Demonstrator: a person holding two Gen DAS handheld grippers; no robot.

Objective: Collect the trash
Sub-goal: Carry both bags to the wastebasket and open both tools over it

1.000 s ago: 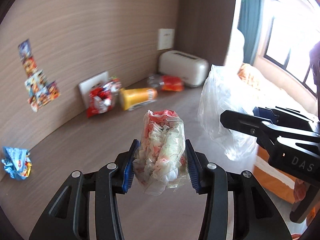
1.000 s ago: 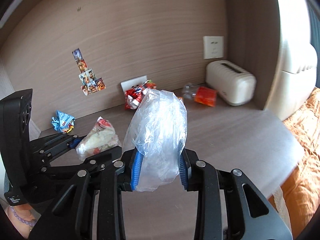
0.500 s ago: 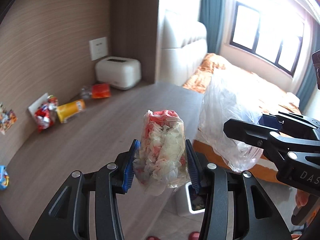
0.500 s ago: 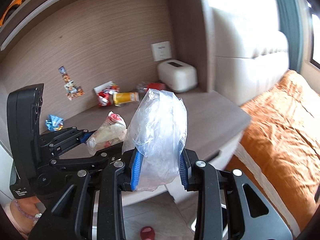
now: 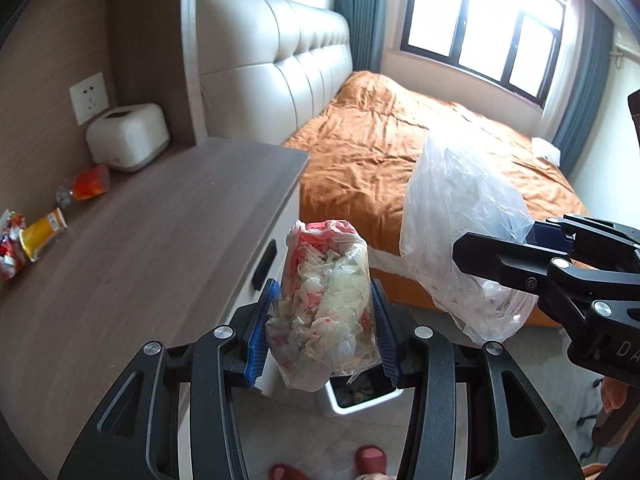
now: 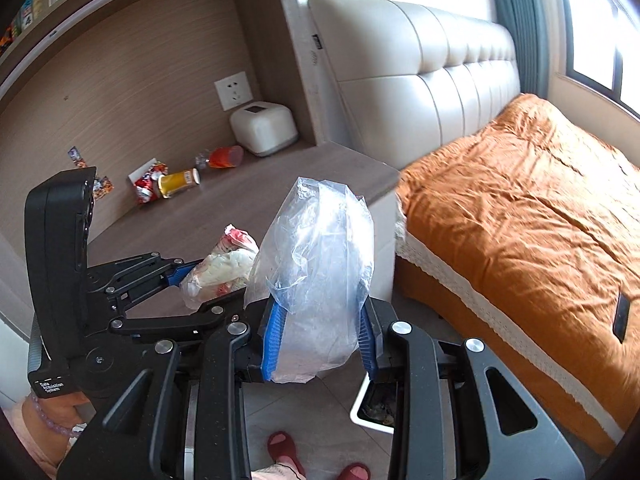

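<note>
1. Evidently, the left gripper (image 5: 323, 334) was clamped on a crumpled red-and-white wrapper (image 5: 326, 300), held off the desk's (image 5: 152, 240) front edge, above the white bin (image 5: 360, 398).
2. The right gripper (image 6: 319, 342) pinched a clear plastic bag (image 6: 320, 276).
3. Both looked light, soft and probably slippery; a mid-body grip suited them.

The white trash bin (image 5: 362, 398) is mostly hidden behind the crumpled wrapper (image 5: 324, 308).

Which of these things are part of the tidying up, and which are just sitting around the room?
Part of the job:
crumpled red-and-white wrapper, in the left tool
clear plastic bag, in the right tool
white bin on the floor
yellow packet, red wrapper, orange bottle

Just there:
white box
bed
</note>
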